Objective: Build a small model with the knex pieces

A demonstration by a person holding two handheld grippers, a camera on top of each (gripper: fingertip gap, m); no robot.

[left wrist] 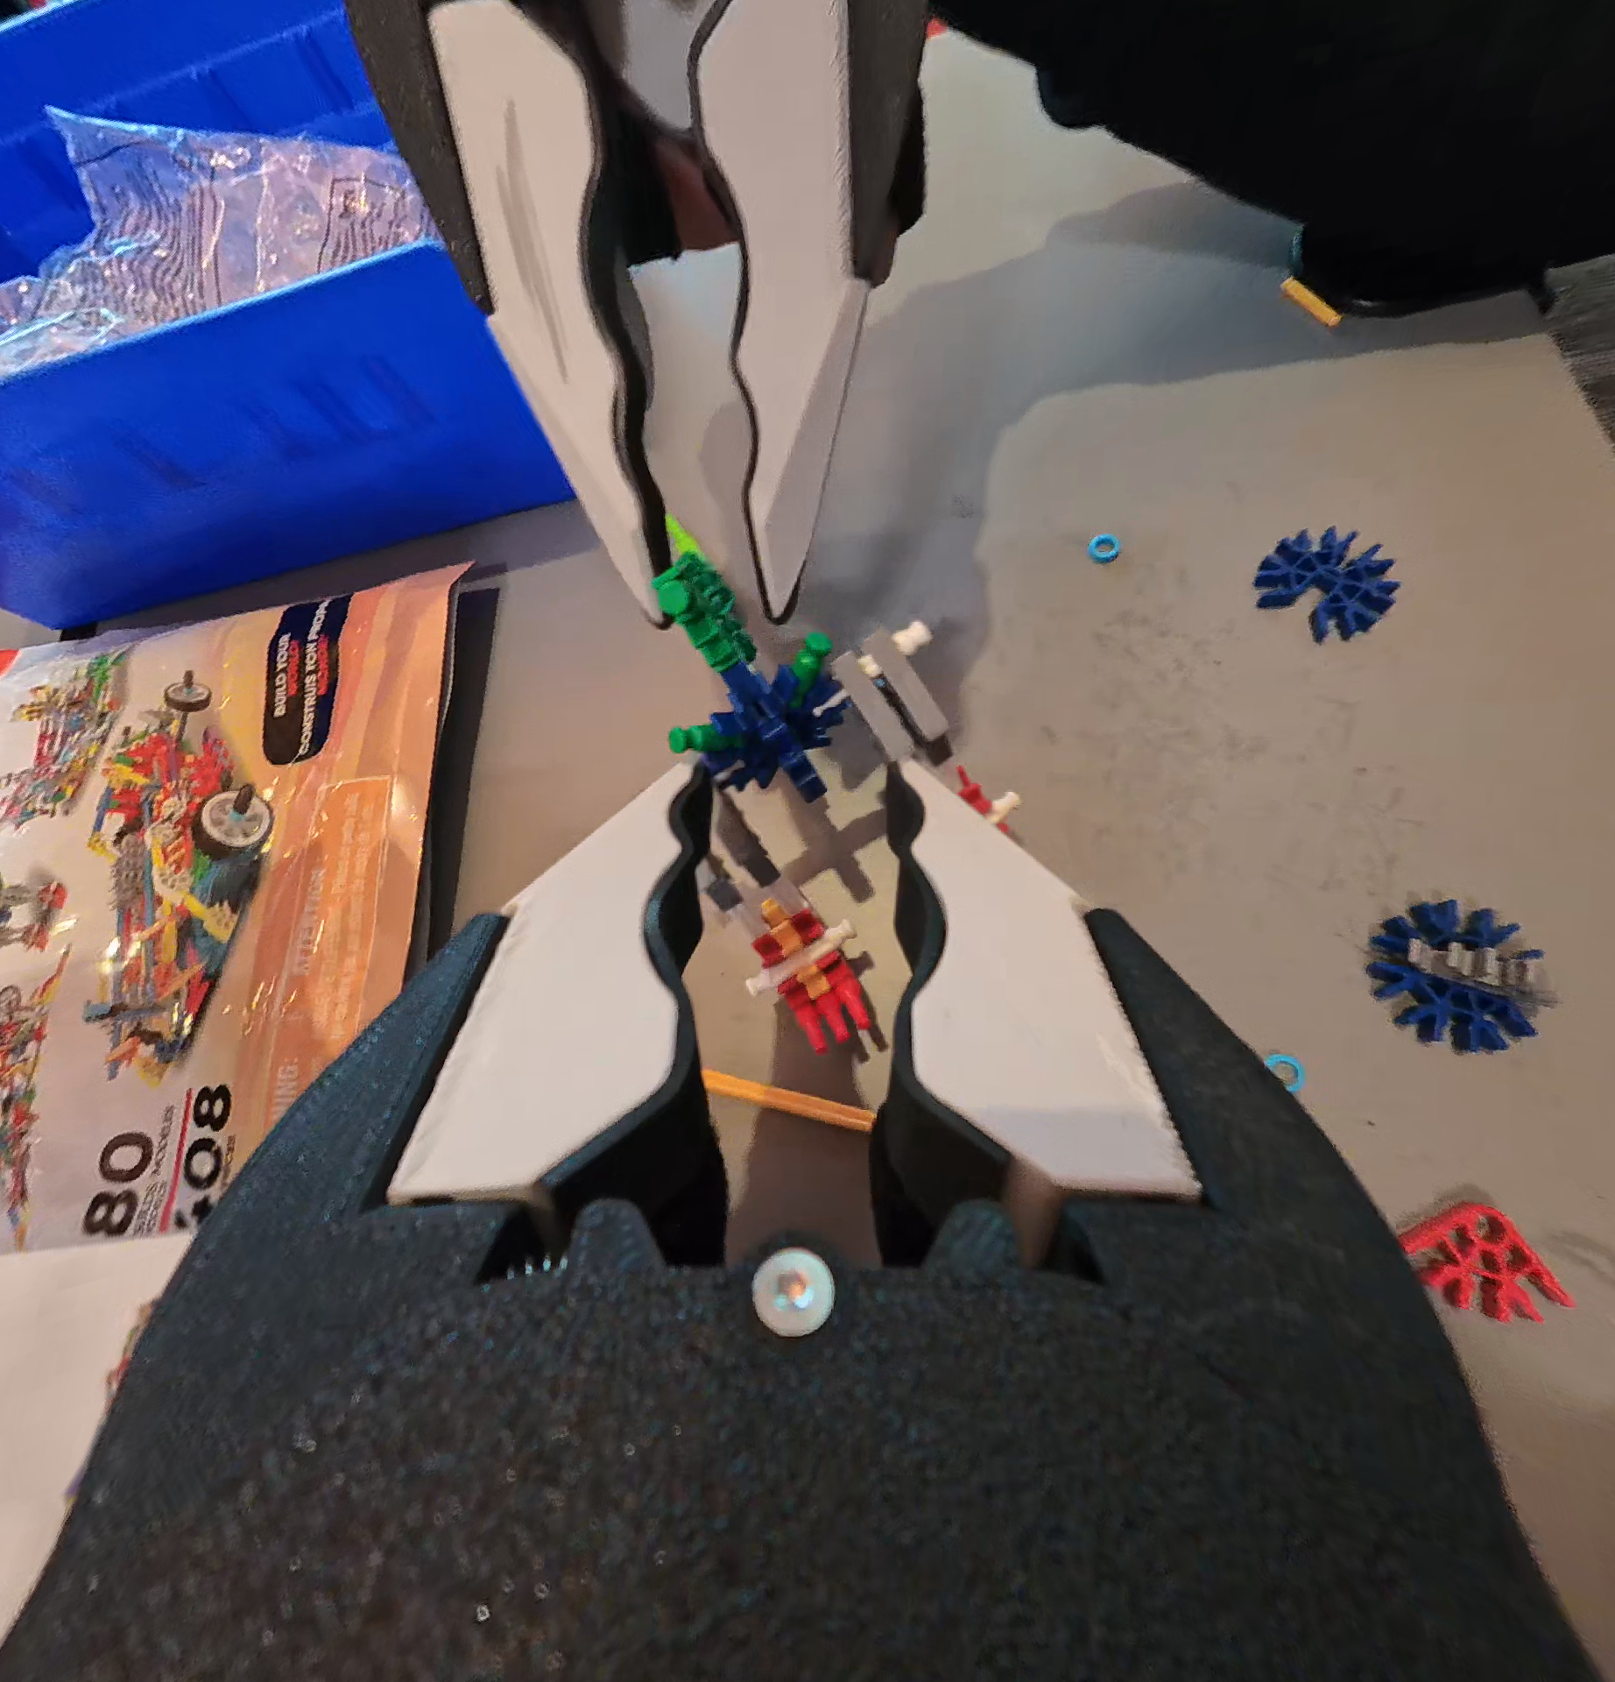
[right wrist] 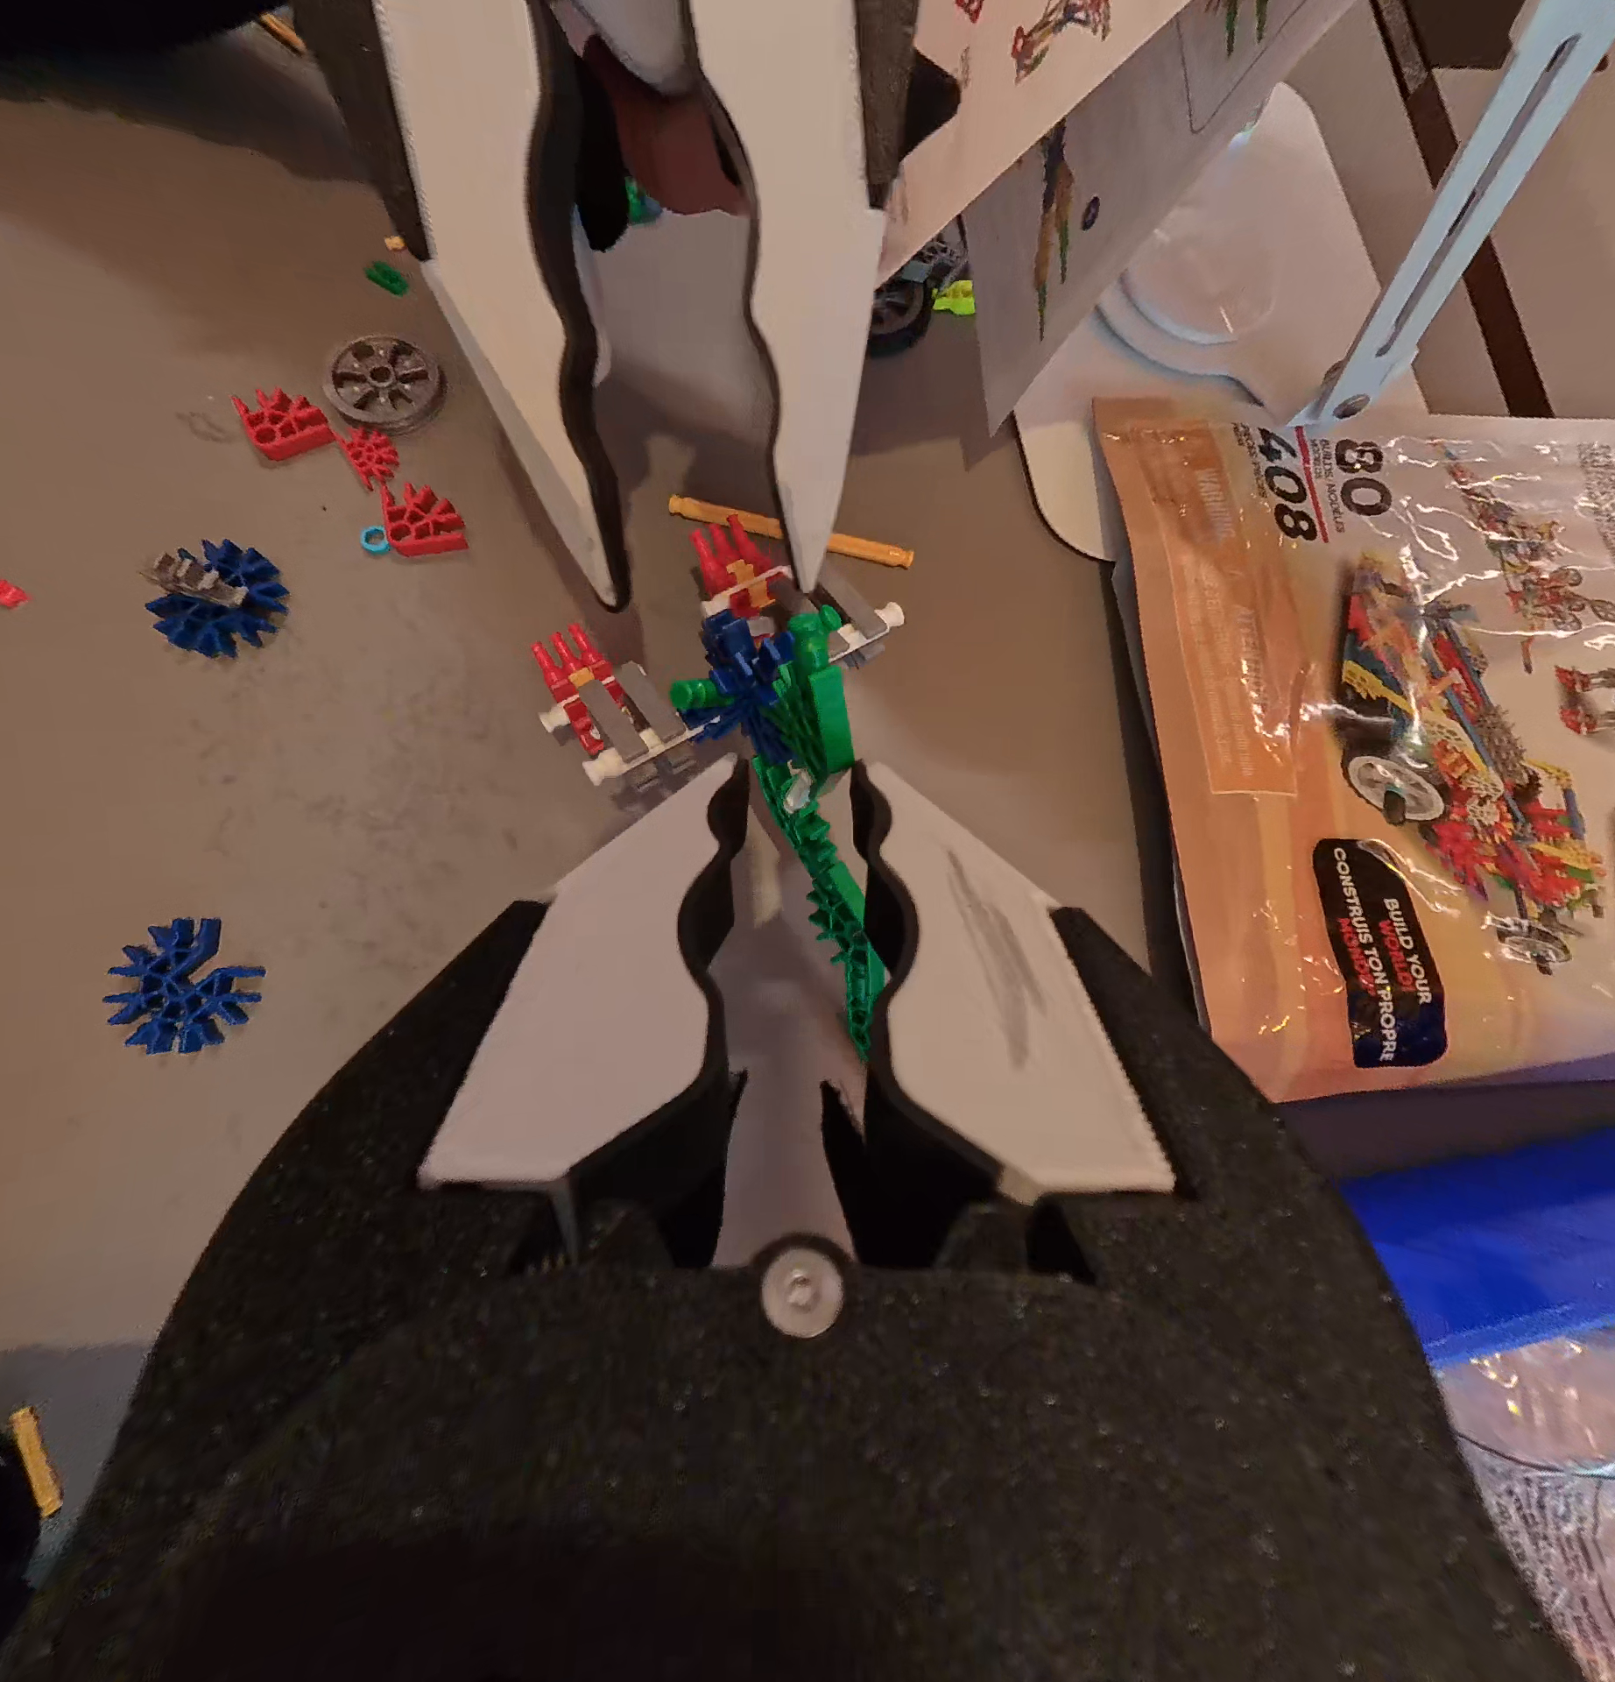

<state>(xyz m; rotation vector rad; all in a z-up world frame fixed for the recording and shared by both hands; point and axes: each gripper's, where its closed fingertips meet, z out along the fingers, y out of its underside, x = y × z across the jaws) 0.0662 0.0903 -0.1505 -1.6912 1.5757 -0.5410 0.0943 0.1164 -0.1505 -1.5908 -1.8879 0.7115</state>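
Observation:
A small rod-and-connector model hangs just above the grey table (left wrist: 1150,819), casting a shadow. It has a blue hub (left wrist: 767,728), green pieces (left wrist: 704,619), grey blocks (left wrist: 890,701) and a red end with white rods (left wrist: 804,965). My right gripper (right wrist: 797,774) is shut on the long green piece (right wrist: 827,874); in the left wrist view it reaches down from the top (left wrist: 717,614). My left gripper (left wrist: 795,787) is open, its fingers on either side of the red end. In the right wrist view it (right wrist: 708,587) stands opposite, one fingertip (right wrist: 808,573) against the red end (right wrist: 740,564).
A blue bin (left wrist: 240,437) holding plastic bags and a printed parts bag (left wrist: 194,865) lie to my left gripper's left. Loose blue round connectors (left wrist: 1327,582) (left wrist: 1454,978), a red connector (left wrist: 1482,1274), an orange rod (left wrist: 786,1097) and a grey wheel (right wrist: 385,382) lie on the table. Across from one pair of fingers to the other is roughly 5 cm. The grey wheel (right wrist: 385,382) lies around 15 cm away from my left fingertips.

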